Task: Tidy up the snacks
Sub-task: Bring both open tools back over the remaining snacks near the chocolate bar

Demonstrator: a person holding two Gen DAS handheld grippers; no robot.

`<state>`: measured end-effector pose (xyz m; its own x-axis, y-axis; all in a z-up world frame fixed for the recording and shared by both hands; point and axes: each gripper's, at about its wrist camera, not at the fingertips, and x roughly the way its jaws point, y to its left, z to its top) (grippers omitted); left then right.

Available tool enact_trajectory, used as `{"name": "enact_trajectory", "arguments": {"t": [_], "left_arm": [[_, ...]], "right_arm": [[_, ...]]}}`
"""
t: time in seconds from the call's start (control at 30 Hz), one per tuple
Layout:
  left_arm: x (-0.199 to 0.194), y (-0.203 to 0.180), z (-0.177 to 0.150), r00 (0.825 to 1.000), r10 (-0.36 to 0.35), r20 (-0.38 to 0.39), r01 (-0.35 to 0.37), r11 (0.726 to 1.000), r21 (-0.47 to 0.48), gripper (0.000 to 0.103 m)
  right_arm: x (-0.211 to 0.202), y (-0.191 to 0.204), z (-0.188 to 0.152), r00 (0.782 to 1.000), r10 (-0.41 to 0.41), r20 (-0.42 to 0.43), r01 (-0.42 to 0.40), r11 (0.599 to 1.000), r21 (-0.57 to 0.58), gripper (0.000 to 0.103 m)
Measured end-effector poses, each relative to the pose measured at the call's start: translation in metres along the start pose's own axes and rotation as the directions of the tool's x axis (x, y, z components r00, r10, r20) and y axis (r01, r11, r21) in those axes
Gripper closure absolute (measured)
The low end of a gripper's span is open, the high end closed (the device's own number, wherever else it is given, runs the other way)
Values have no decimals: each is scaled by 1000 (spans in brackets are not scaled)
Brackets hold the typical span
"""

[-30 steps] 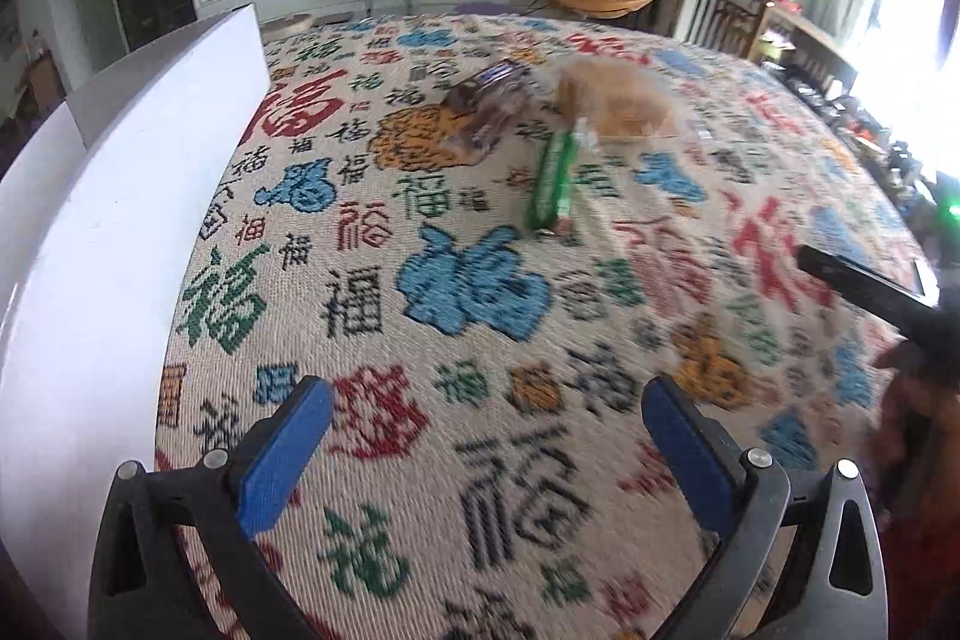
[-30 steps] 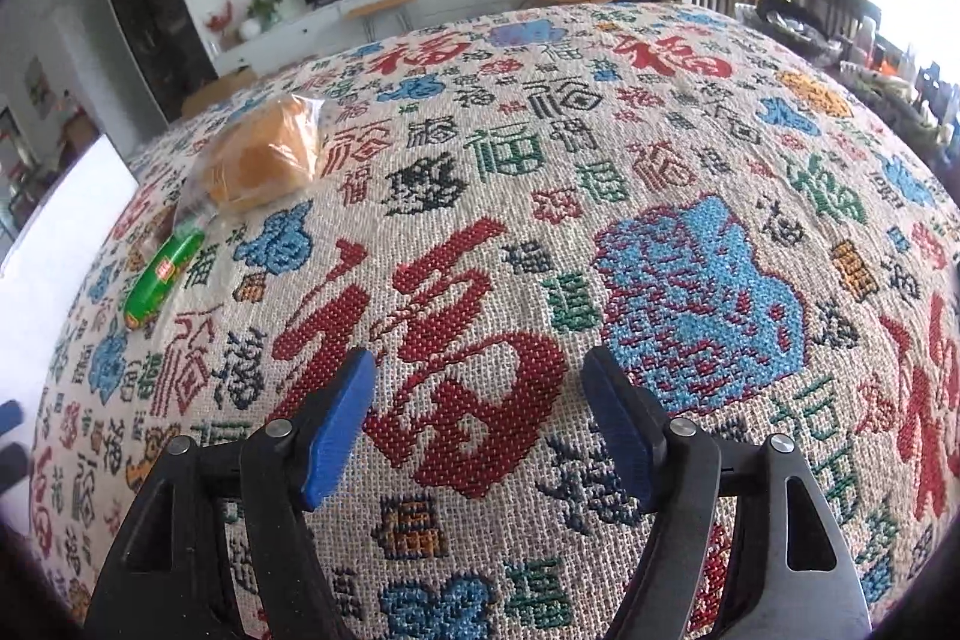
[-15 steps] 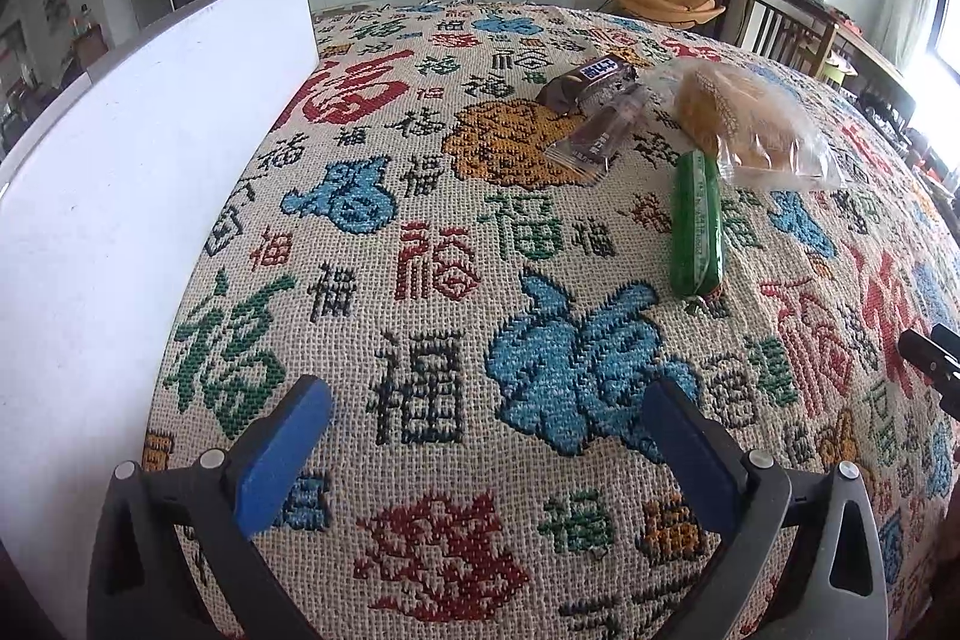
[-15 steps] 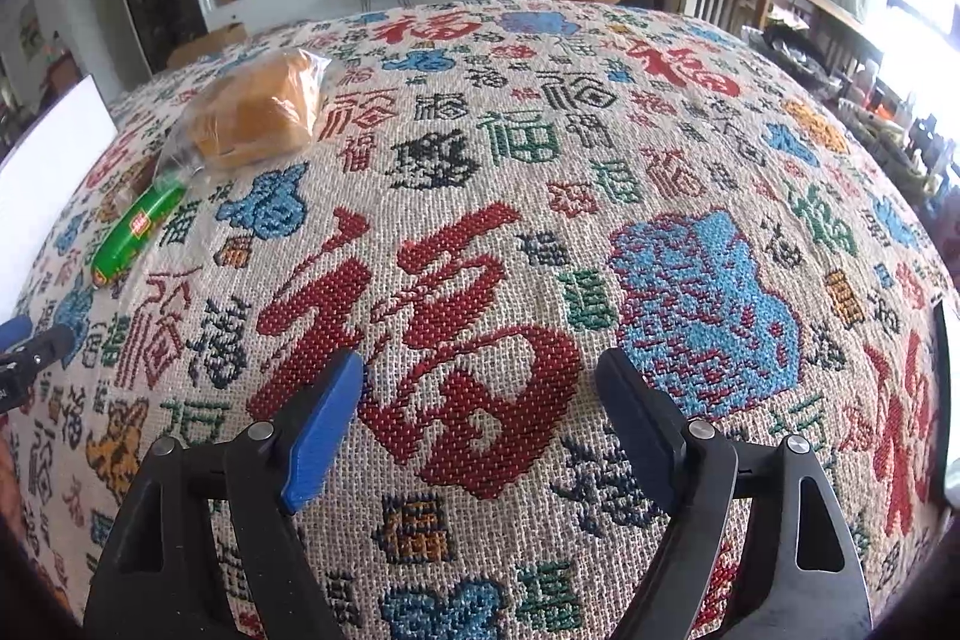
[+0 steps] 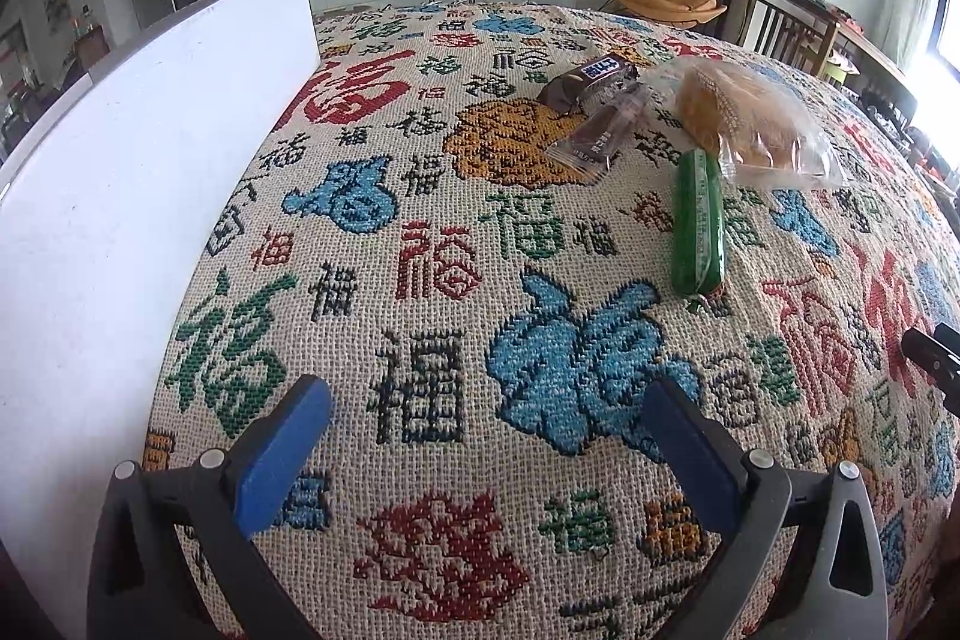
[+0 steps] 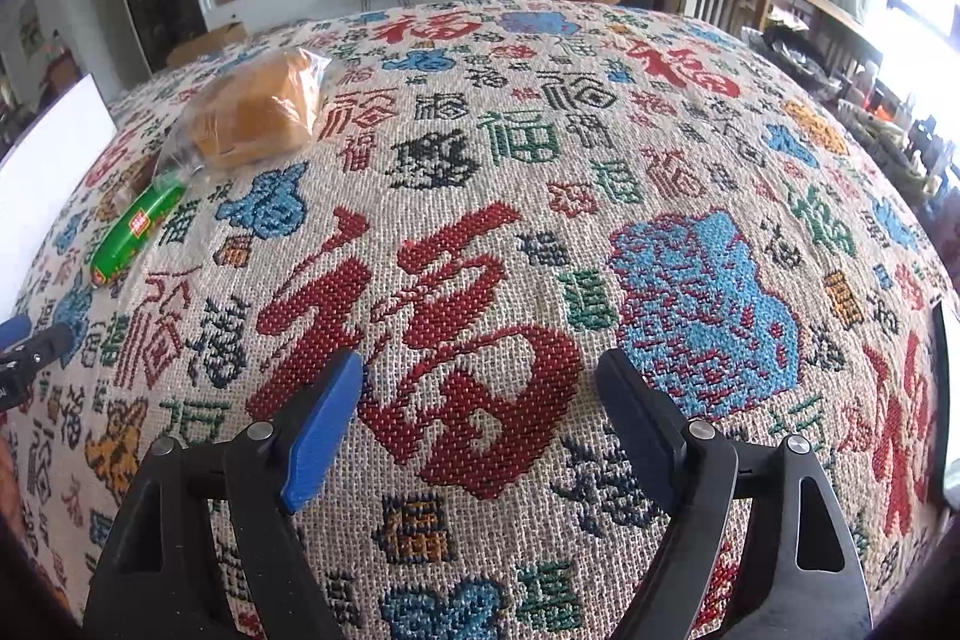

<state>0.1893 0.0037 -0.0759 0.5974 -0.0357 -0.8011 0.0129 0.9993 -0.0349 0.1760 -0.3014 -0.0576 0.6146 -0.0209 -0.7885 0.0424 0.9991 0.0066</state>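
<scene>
1. The left tongs (image 5: pixel 486 436) and right tongs (image 6: pixel 480 418) both stand spread wide and hold nothing.
2. In the left wrist view, the snacks cluster on the bench (image 5: pixel 420 316) at 1 o'clock: green tube (image 5: pixel 696 220), bagged bread (image 5: pixel 744 118), two dark chocolate wrappers (image 5: pixel 594 106).
3. A white box (image 5: pixel 120 172) stands at 9 o'clock.
4. Risk: the loose bread bag may slip from the pads or crush if pinched hard.
5. Risk: touching snacks may drag together.
</scene>
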Motion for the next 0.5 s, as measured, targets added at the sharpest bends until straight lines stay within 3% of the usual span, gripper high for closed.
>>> {"name": "enact_trajectory", "arguments": {"t": [0.3, 0.5], "left_arm": [[0, 0, 0, 1000, 2, 0, -2, 1000, 0, 0], [0, 0, 0, 1000, 2, 0, -2, 1000, 0, 0]], "right_arm": [[-4, 0, -1, 1000, 1, 13, -2, 1000, 9, 20], [-28, -2, -1, 993, 3, 120, -3, 1000, 6, 20]]}}
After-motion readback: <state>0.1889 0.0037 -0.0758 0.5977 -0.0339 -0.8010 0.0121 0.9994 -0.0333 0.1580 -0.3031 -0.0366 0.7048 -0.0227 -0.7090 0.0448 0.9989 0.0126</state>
